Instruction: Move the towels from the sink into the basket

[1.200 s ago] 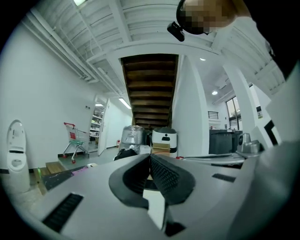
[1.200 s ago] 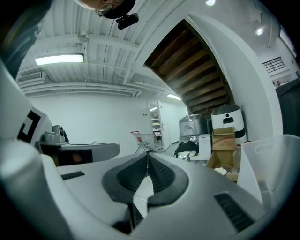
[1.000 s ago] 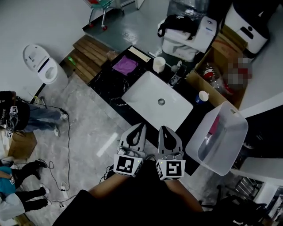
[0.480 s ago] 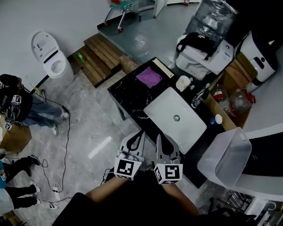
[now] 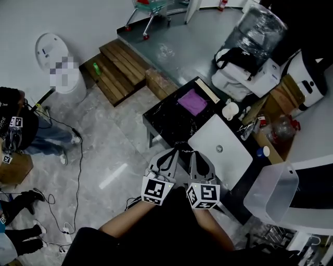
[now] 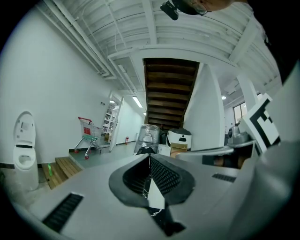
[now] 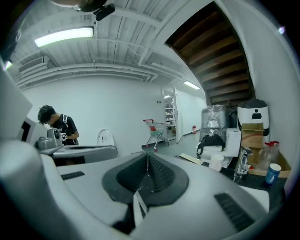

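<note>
The white sink [image 5: 221,148] is set in a black counter [image 5: 166,122], and its bowl looks empty. A purple towel [image 5: 192,101] lies flat on the counter beyond the sink. The translucent plastic basket [image 5: 270,192] stands at the right, past the counter's end. My left gripper [image 5: 169,154] and right gripper [image 5: 196,156] are held side by side near my body, just short of the counter's near edge. Both are shut and hold nothing. The left gripper view shows jaws [image 6: 149,157] closed on air, and so does the right gripper view [image 7: 147,157].
A white cup [image 5: 229,110], a faucet [image 5: 248,127] and a small blue cup [image 5: 263,151] stand around the sink. Wooden steps [image 5: 122,65], a cardboard box [image 5: 158,83], a water dispenser bottle [image 5: 257,31], a shopping cart [image 5: 151,10] and a toilet [image 5: 57,62] stand around. People [image 5: 15,130] and cables occupy the left floor.
The counter, sink and basket have slid right and farther off in the head view, as if I stepped back to the left. Both grippers stayed shut and together.
</note>
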`<control>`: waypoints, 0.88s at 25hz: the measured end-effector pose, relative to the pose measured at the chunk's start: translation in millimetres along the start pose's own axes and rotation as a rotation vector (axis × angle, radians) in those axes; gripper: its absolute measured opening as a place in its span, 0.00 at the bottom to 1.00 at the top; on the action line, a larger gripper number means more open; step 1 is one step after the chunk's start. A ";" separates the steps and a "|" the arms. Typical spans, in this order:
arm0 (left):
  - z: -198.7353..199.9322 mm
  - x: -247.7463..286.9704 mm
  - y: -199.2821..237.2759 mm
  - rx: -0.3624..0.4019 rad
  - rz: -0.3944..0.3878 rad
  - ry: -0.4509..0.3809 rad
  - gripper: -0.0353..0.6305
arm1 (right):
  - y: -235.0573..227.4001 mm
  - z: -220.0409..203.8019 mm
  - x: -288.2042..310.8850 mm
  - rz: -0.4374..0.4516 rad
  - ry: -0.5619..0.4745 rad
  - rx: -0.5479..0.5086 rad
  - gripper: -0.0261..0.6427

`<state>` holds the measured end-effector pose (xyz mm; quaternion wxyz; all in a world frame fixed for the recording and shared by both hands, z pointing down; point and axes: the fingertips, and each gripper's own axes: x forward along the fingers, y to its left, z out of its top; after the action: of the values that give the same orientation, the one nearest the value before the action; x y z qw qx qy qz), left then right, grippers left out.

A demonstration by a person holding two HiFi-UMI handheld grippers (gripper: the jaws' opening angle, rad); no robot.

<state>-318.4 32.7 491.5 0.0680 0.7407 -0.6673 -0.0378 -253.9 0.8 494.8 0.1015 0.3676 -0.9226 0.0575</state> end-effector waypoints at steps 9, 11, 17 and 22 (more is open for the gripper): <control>-18.2 16.8 50.7 -0.067 -0.030 0.043 0.07 | 4.8 5.6 54.2 0.002 0.016 -0.041 0.07; -16.5 26.0 57.0 -0.059 -0.038 0.050 0.07 | -0.3 3.8 66.8 0.004 0.020 -0.029 0.07; -10.2 69.7 74.4 -0.039 -0.065 0.070 0.07 | -22.5 5.0 112.6 0.023 0.038 -0.013 0.07; -10.9 118.6 85.6 -0.025 -0.085 0.100 0.07 | -58.7 1.0 157.9 0.003 0.063 0.013 0.07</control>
<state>-388.4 -93.2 519.4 0.1087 0.7683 -0.6306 -0.0121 -325.5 -147.0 531.9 0.1277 0.3650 -0.9191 0.0753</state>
